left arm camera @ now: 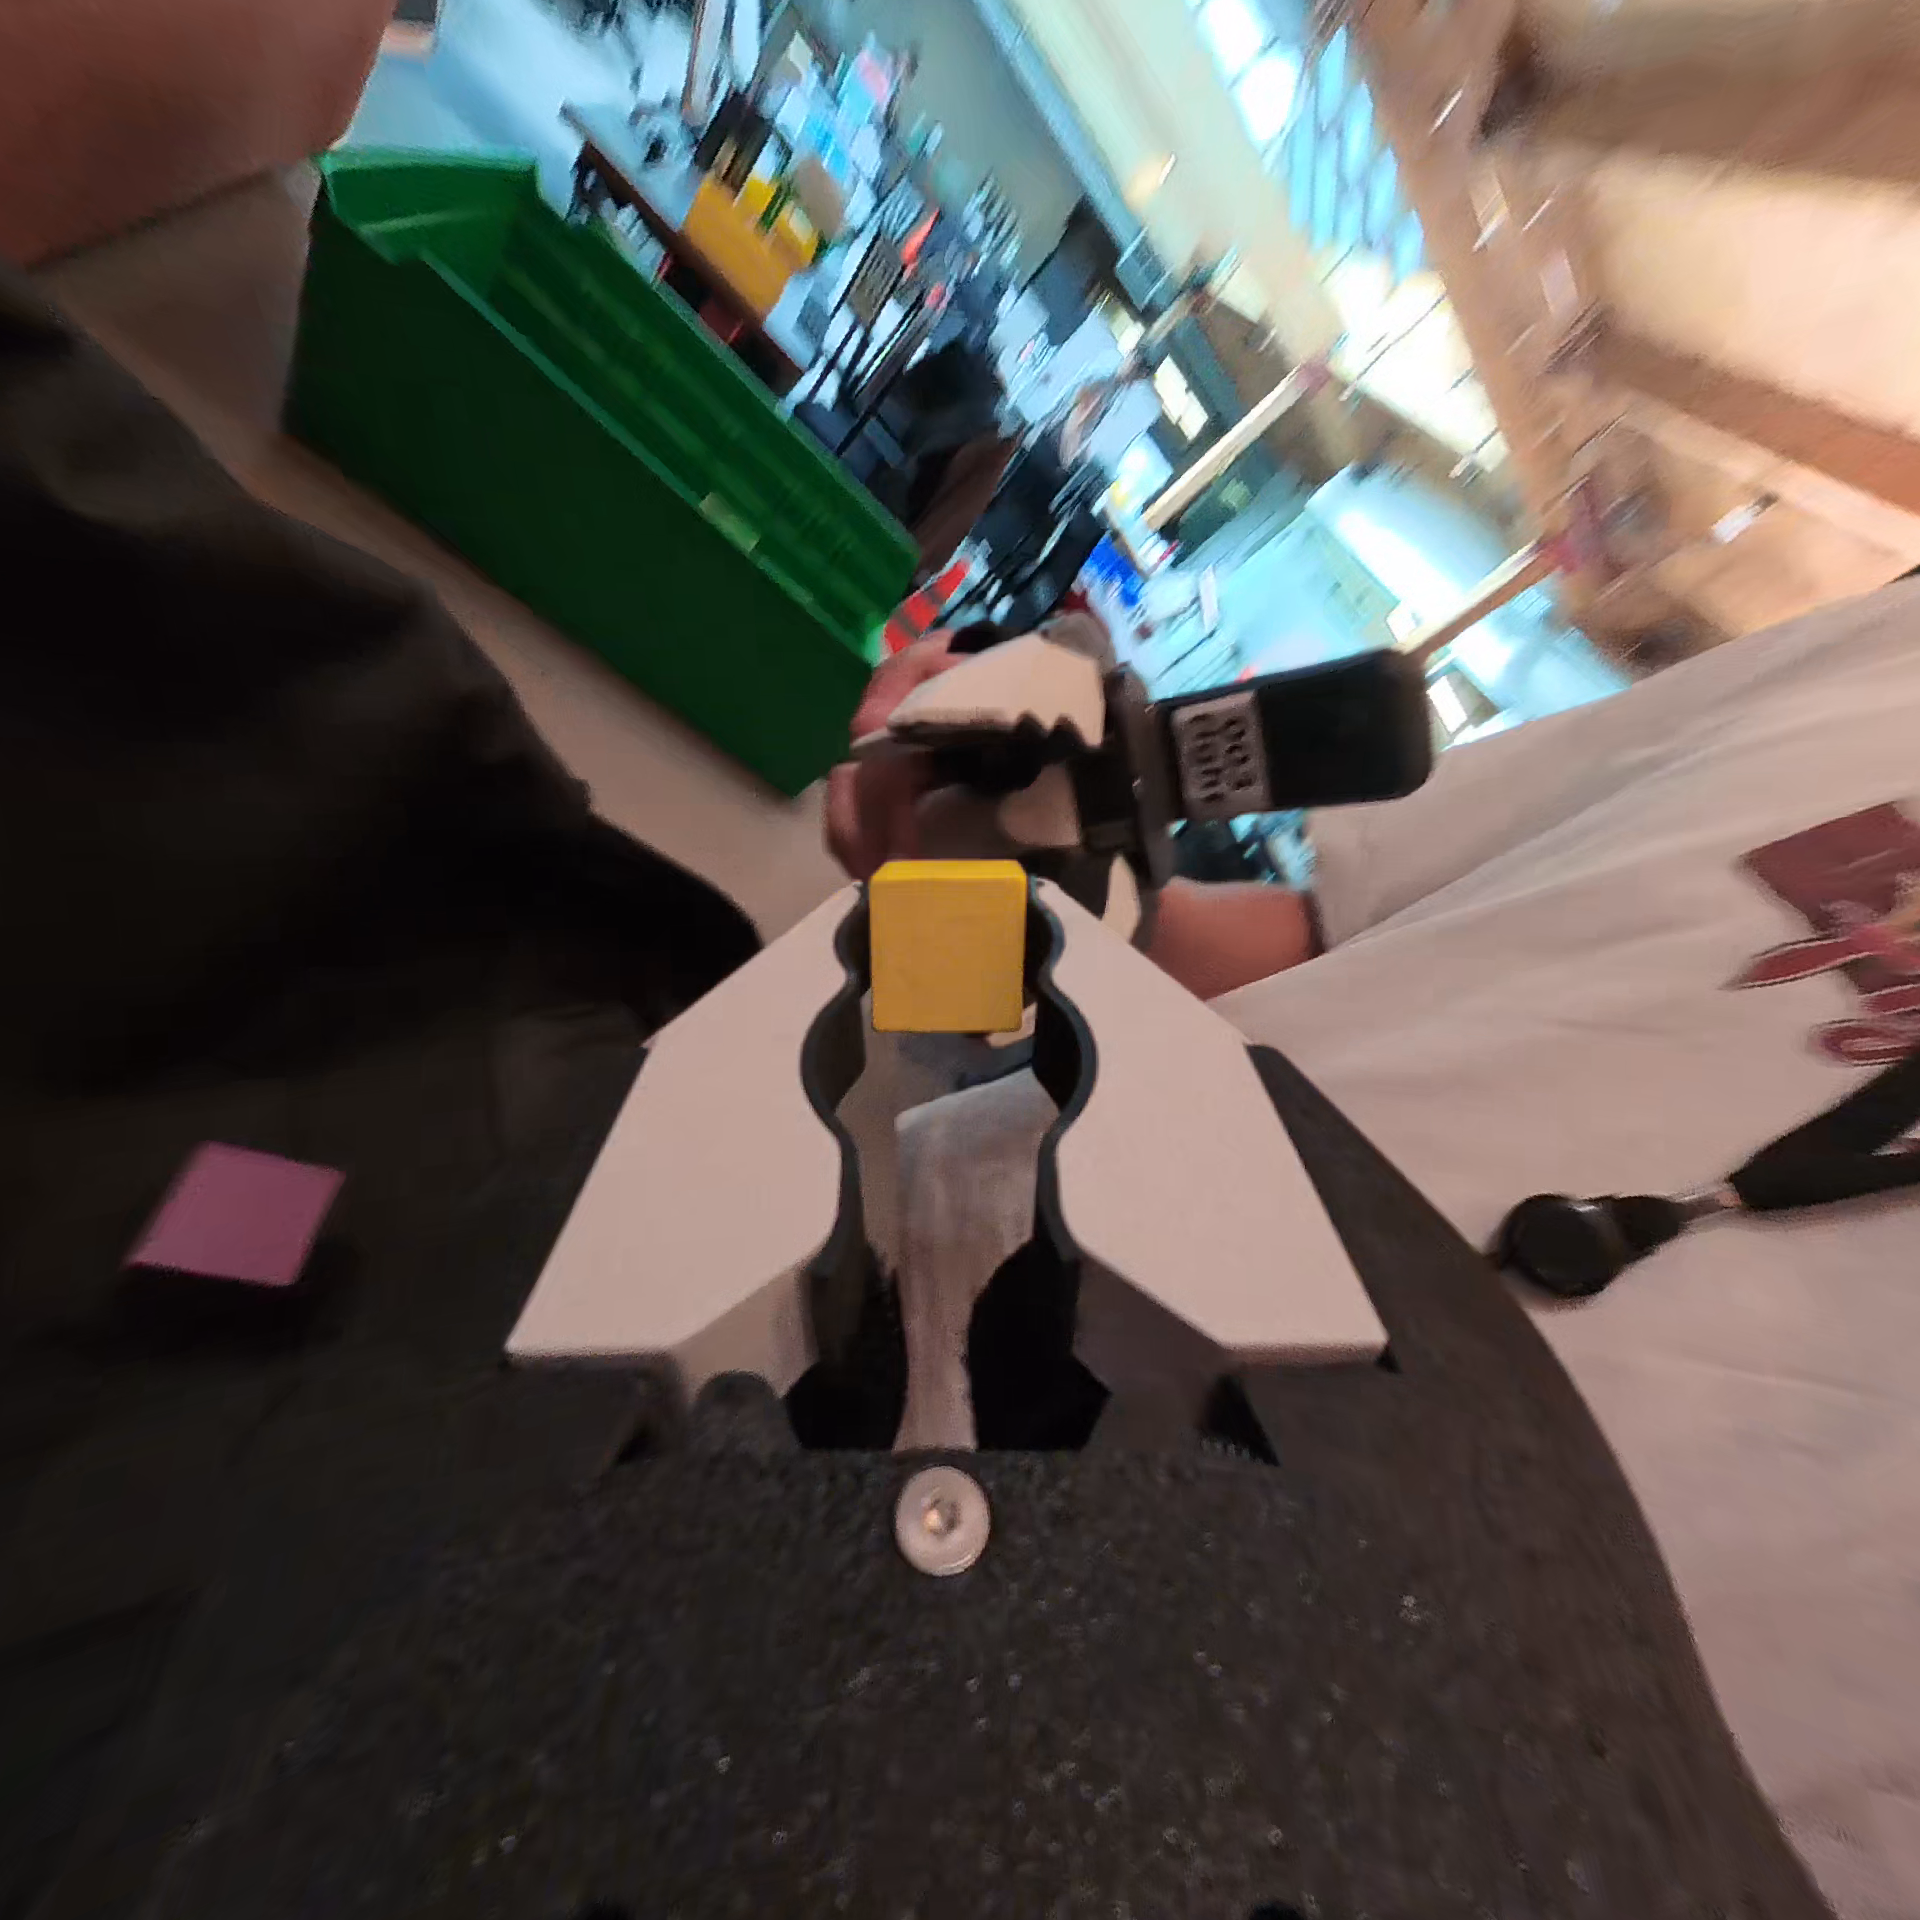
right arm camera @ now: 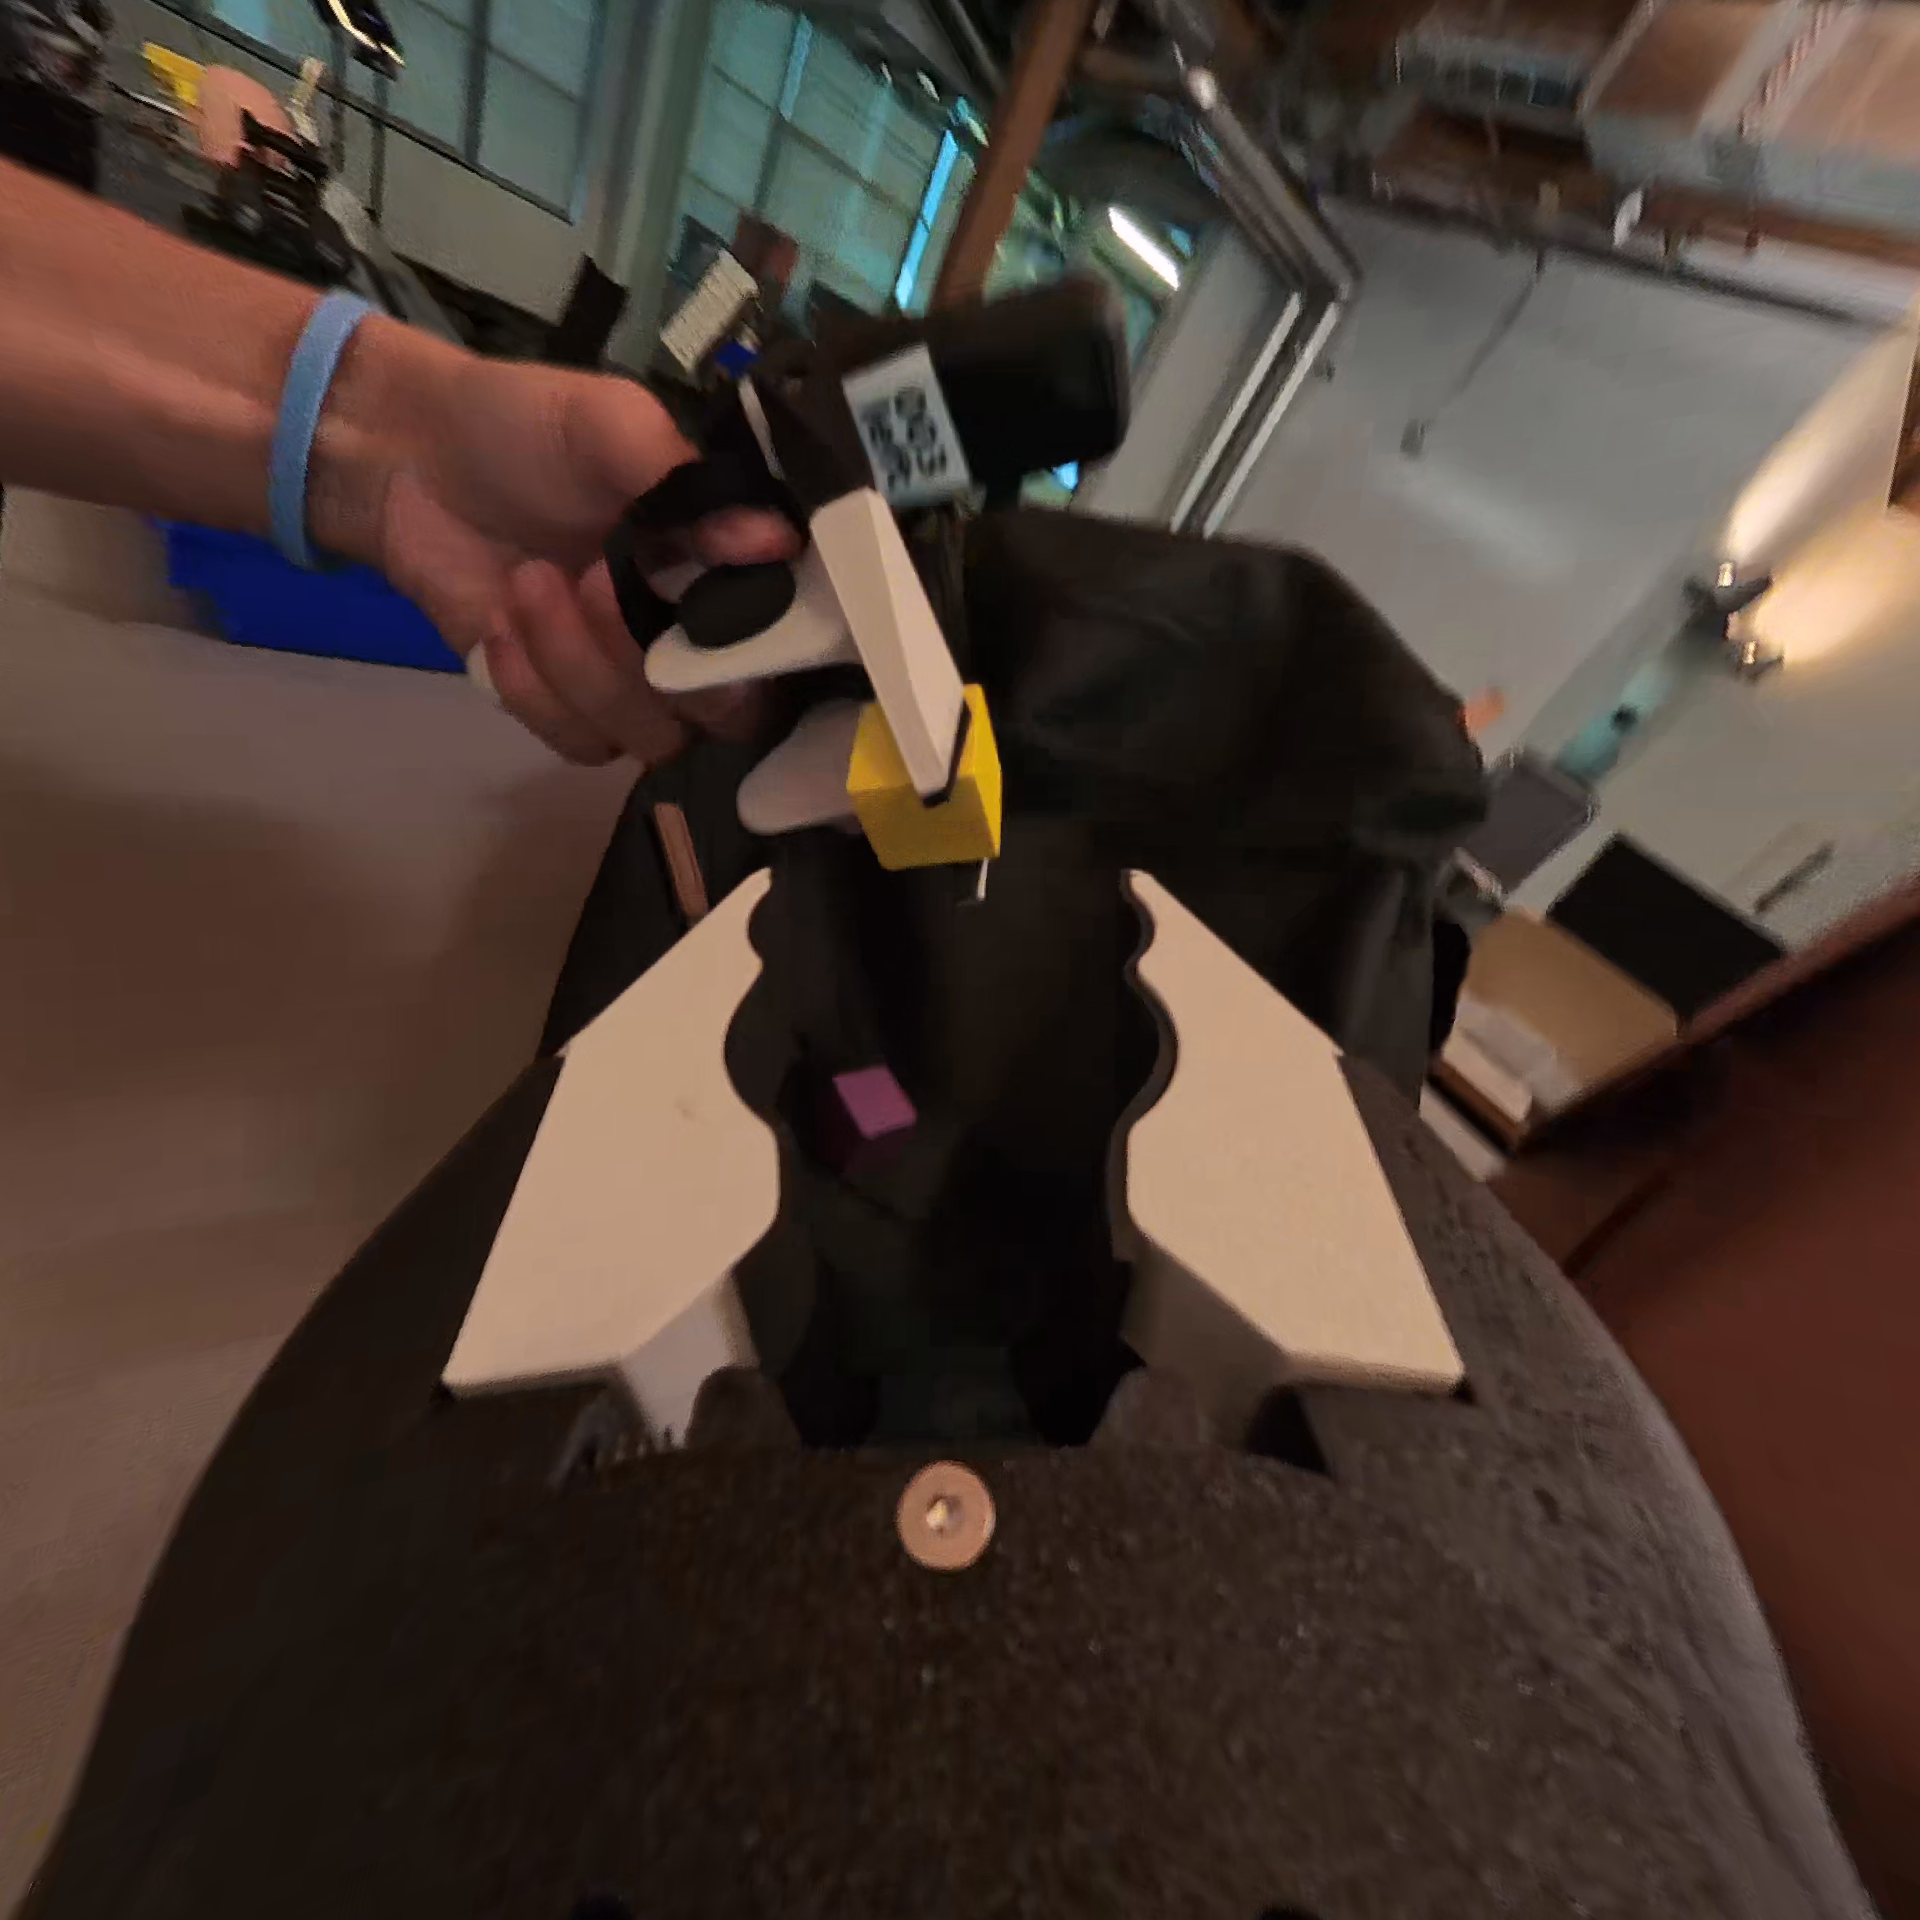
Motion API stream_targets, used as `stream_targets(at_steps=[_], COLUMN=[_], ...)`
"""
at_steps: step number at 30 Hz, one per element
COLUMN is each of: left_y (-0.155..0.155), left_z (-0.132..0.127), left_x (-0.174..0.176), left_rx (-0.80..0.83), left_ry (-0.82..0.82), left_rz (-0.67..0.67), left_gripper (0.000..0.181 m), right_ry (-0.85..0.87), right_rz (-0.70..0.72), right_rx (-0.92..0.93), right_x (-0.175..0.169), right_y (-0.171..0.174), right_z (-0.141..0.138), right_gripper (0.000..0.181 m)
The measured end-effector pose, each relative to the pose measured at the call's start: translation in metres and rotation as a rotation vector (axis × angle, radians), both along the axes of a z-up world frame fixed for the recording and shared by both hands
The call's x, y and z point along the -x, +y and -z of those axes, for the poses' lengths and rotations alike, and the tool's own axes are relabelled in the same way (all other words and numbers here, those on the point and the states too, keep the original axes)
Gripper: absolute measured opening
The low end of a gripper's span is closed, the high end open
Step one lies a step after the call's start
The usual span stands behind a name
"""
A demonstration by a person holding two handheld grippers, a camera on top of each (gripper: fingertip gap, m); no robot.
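Observation:
My left gripper (left arm camera: pixel 948 902) is shut on a yellow block (left arm camera: pixel 940 961) and holds it in the air. The right wrist view shows this gripper (right arm camera: pixel 925 774), held by a hand with a blue wristband, gripping the yellow block (right arm camera: pixel 914 831) above an open black bag (right arm camera: pixel 1195 675). A purple block (right arm camera: pixel 871 1107) lies inside the bag; it also shows in the left wrist view (left arm camera: pixel 234 1216) on the dark fabric. My right gripper (right arm camera: pixel 945 925) is open and empty, pointing into the bag just below the yellow block. It shows beyond the block in the left wrist view (left arm camera: pixel 977 753).
A green bin (left arm camera: pixel 582 447) stands on the pale table behind the bag. A blue bin (right arm camera: pixel 301 608) sits at the far left. An open cardboard box (right arm camera: pixel 1538 997) lies at the right. A person in a white shirt (left arm camera: pixel 1558 987) is close on the right.

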State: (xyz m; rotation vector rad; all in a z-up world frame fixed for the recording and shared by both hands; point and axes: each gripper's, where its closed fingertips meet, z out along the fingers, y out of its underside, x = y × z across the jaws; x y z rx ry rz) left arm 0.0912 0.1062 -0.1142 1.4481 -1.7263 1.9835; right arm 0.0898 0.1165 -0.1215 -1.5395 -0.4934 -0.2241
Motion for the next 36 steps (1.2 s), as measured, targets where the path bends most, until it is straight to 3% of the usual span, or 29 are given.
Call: stream_targets(at_steps=[6,7,9,12,14,17,20,23,26,31,36], left_y=[-0.001,-0.002,-0.009,-0.017,-0.022,-0.021,-0.013,-0.005,0.003,0.006,0.011], left_z=[-0.021,-0.024,-0.02,-0.019,-0.018,-0.009,0.007,0.028,0.048,0.066,0.08], left_x=[0.014,0.014,0.012,0.006,0.002,-0.005,-0.009,-0.011,-0.011,-0.018,-0.025], left_rx=[0.22,0.242,0.234,0.242,0.211,0.103,-0.045,-0.207,-0.35,-0.526,-0.66], left_ry=[-0.045,-0.054,-0.033,-0.025,-0.042,-0.048,-0.032,0.011,0.085,0.153,0.215], left_rz=[-0.048,-0.057,-0.059,-0.069,-0.09,-0.203,-0.359,-0.491,-0.569,-0.582,-0.59], left_gripper=[0.027,0.027,0.027,0.029,0.041,0.049,0.049,0.049,0.051,0.049,0.051], right_ry=[-0.119,-0.129,-0.141,-0.132,-0.127,-0.11,-0.052,0.103,0.258,0.332,0.198], right_rz=[-0.155,-0.17,-0.181,-0.205,-0.191,-0.088,0.182,0.473,0.63,0.605,0.718], right_rx=[-0.116,-0.104,-0.12,-0.1,-0.083,-0.006,0.161,0.459,0.815,1.213,1.422], right_x=[0.027,0.028,0.027,0.02,0.007,-0.037,-0.127,-0.236,-0.309,-0.348,-0.384], right_y=[0.011,0.012,0.01,0.003,-0.006,-0.028,-0.059,-0.106,-0.152,-0.182,-0.204], right_z=[-0.022,-0.019,-0.022,-0.02,-0.019,-0.018,-0.011,0.018,0.068,0.137,0.165], right_gripper=[0.049,0.04,0.028,0.027,0.026,0.027,0.026,0.026,0.027,0.026,0.026])
